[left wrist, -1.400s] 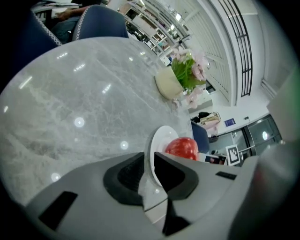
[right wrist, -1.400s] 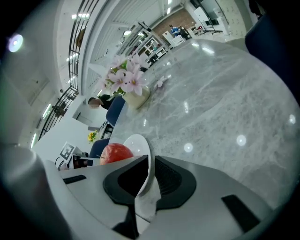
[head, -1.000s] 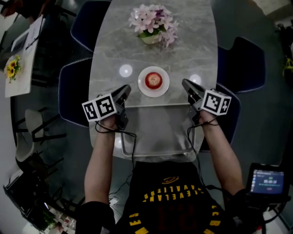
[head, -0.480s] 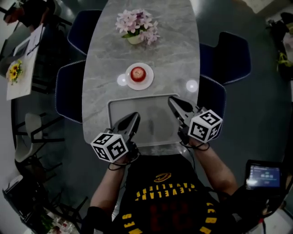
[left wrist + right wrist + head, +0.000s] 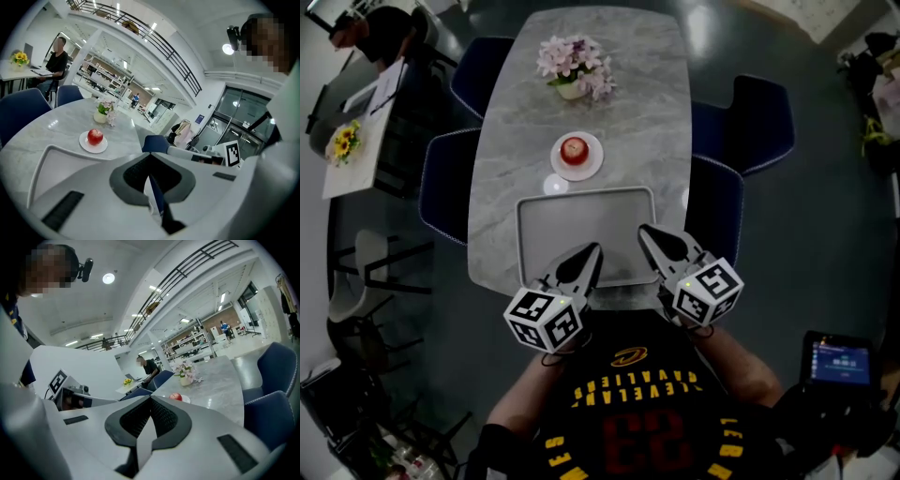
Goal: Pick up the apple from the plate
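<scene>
Looking down from the head view: one oval grey marble table (image 5: 628,94), long axis running away from the person.

Counts on the table:
- 1 apple (image 5: 573,148), red, stem up, sitting at the middle of 1 small white plate (image 5: 594,165). Nothing touches it.
- 1 flower pot (image 5: 574,67) with pink blossoms, further out along the table, apart from the plate.
- 1 grey tray (image 5: 581,220), bare, at the near end; its far rim lies just beside the plate.

Around the table: 4 blue chairs (image 5: 445,192), two on each long side.

Grippers, 2, both low and close to the person's chest, each carrying 1 marker cube:
- left gripper (image 5: 592,252): tips over the tray's near edge. Its own view shows the jaws pressed together at the tips, nothing held between them.
- right gripper (image 5: 645,232): tips over the tray's near right part. Its own view shows the jaws likewise closed tip to tip, gripping nothing.

Both grippers point toward the apple and are well apart from it, the tray between them and the plate.

Off to the left: 1 white side table (image 5: 342,164) with 1 bunch of sunflowers (image 5: 347,142).
</scene>
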A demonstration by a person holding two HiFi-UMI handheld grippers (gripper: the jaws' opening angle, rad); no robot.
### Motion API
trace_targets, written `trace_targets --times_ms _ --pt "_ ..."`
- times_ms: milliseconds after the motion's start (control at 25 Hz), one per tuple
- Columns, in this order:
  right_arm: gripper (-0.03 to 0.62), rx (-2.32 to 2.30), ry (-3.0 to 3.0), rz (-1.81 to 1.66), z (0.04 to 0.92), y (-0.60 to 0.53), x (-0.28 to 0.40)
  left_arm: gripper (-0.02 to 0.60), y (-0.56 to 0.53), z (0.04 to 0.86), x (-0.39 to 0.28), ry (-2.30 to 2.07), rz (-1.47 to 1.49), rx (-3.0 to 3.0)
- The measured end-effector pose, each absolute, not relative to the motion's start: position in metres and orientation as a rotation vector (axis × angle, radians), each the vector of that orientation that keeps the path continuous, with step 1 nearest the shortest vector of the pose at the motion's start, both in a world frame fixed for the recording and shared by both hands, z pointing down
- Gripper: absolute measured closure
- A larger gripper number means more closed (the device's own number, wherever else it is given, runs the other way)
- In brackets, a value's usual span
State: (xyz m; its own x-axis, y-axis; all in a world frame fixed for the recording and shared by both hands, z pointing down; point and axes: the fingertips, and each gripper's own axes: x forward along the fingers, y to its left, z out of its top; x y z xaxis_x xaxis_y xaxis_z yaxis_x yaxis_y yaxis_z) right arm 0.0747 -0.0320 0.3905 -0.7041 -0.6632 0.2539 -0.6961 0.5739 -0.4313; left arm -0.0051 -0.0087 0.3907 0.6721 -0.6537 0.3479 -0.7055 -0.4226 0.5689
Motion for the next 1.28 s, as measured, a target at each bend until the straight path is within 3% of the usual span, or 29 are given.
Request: trace_targets --times_ms 520,1280 --pt "0.588 1.123 -2.928 0.391 0.326 -0.01 0.065 0.581 0.003 0.319 0.011 -1.26 0.048 2.473" --pt "0.588 1.117 -2.976 0.19 0.305 -0.004 0.068 0.581 0.008 0.295 0.017 -1.361 0.08 2.587"
